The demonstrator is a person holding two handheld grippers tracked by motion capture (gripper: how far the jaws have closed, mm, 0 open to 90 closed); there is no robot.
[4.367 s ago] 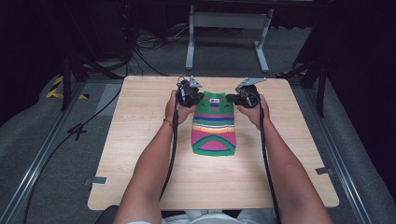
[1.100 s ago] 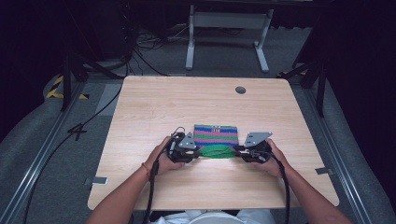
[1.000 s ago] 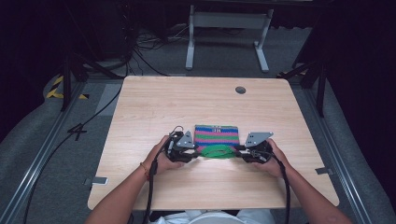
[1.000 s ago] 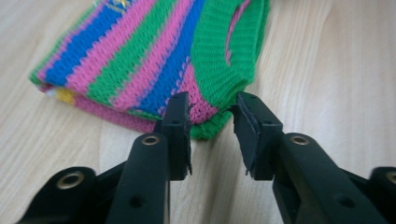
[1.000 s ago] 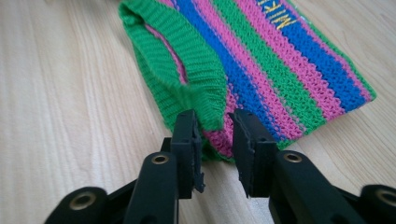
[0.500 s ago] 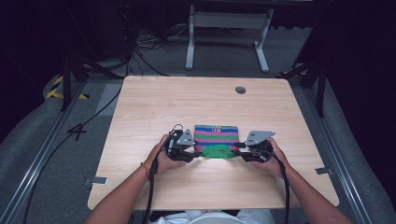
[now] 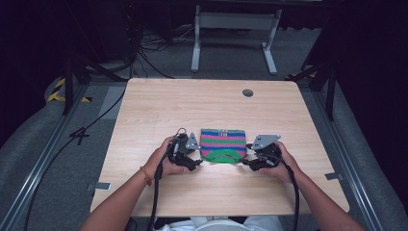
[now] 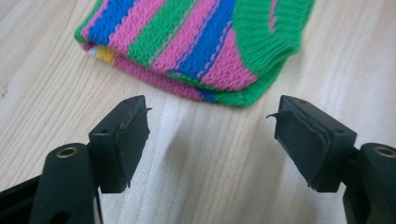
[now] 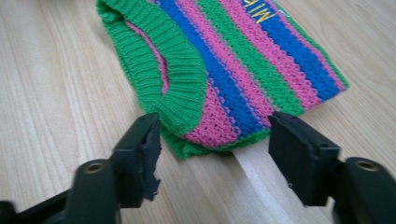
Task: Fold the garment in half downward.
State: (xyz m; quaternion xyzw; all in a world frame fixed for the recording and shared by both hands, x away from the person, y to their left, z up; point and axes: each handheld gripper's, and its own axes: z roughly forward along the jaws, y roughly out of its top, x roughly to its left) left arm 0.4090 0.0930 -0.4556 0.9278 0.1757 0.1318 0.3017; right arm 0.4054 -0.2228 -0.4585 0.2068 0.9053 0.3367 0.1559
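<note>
At the near edge of the high view the person's forearms are cut off by the frame, and each hand wraps its gripper so that little of the body shows. The left gripper (image 7: 198, 164) and the right gripper (image 7: 246, 163) lie low on the wooden table (image 7: 159, 103), one at each near corner of the folded knitted garment (image 7: 223, 144).

In the left gripper view the left gripper's (image 8: 212, 135) jaws have just been opening and stand wide apart, with bare wood between them; the garment's (image 8: 196, 42) corner lies just beyond the tips, not touched. In the right gripper view the right gripper's (image 9: 215, 149) jaws have also just been opening and stand wide; the garment's (image 9: 224, 70) near corner reaches just between the tips, but the pads do not press on it.

The garment is striped in green, pink and blue, with a ribbed green neck band on the near side and a spot of yellow at one fold. Yellow letters near its far edge are cut off and too blurred to read. It lies flat, folded double, in the near middle of the table.
</note>
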